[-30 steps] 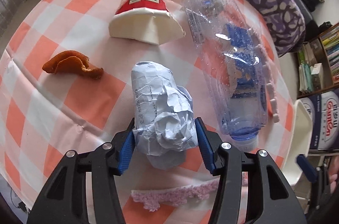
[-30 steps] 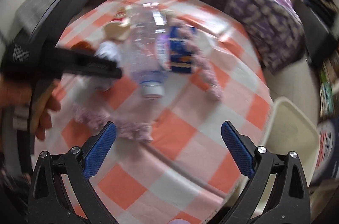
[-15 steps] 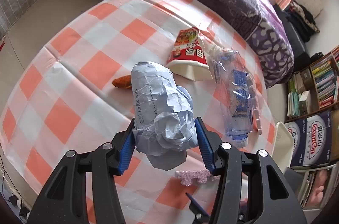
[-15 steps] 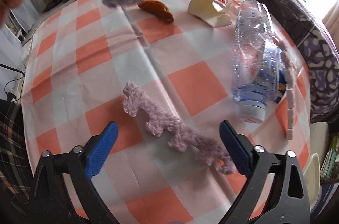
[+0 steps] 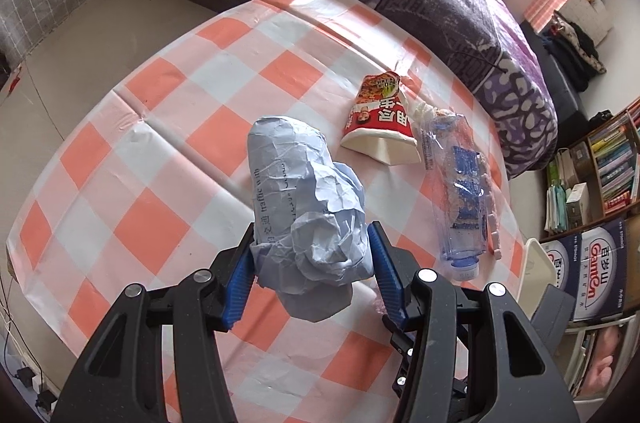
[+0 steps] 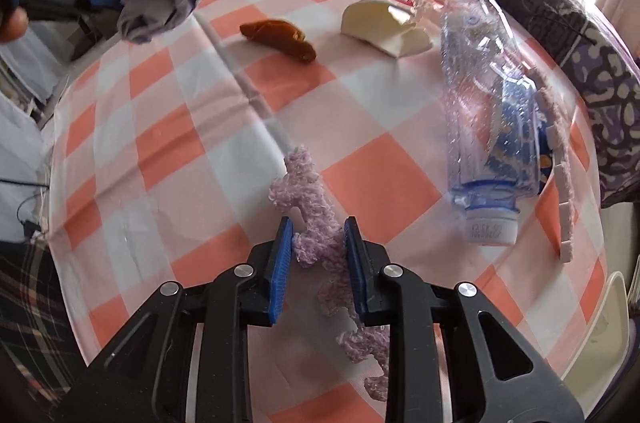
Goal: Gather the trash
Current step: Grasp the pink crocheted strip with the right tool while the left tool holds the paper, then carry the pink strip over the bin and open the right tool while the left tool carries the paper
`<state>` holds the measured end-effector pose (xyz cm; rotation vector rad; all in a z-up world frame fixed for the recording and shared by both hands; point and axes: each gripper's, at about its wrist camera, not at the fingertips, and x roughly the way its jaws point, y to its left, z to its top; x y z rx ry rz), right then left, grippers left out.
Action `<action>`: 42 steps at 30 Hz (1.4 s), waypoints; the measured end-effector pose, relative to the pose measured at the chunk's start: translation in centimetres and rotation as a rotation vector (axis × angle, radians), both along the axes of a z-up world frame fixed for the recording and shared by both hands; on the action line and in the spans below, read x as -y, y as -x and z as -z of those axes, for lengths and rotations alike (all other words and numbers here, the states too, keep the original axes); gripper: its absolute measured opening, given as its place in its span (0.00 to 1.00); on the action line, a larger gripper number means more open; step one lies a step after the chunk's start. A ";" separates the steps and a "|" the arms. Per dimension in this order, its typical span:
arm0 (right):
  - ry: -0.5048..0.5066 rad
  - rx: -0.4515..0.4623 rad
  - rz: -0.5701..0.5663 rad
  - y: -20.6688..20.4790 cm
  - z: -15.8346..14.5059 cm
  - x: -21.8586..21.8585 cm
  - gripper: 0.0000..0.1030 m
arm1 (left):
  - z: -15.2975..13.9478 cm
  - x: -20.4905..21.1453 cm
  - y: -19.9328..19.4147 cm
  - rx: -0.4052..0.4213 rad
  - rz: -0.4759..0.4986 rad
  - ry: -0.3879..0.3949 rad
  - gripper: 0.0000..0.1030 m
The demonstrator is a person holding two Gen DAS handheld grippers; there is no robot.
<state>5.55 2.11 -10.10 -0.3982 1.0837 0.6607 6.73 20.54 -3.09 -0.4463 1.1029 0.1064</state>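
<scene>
table (image 5: 168,127) with the orange-white check cloth filled both views. clear crushed bottle (image 6: 486,103) lay on its side at my right, cap toward me, a pale foam strip (image 6: 560,179) just beside it along the far side. flattened red-white noodle cup (image 5: 380,127) sat just beyond the bottle's base; orange peel (image 6: 280,37) lay to its left, apart from it. my left gripper (image 5: 310,273) pointed steeply down, raised off the cloth, blue pads clamped on a crumpled paper wad (image 5: 308,215) that stuck out ahead of the tips. my right gripper (image 6: 318,257) also pointed steeply down, low at the cloth; its jaws had just been closing and stood narrow, pads pressing both sides of the fuzzy lilac yarn strip (image 6: 304,187), which trailed on the cloth ahead of and behind the tips.
</scene>
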 end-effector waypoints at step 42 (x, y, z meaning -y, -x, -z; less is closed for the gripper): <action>-0.297 0.245 0.707 -1.8 -11.5 14.9 0.25 | -6.5 14.9 1.2 0.378 0.076 -0.343 0.52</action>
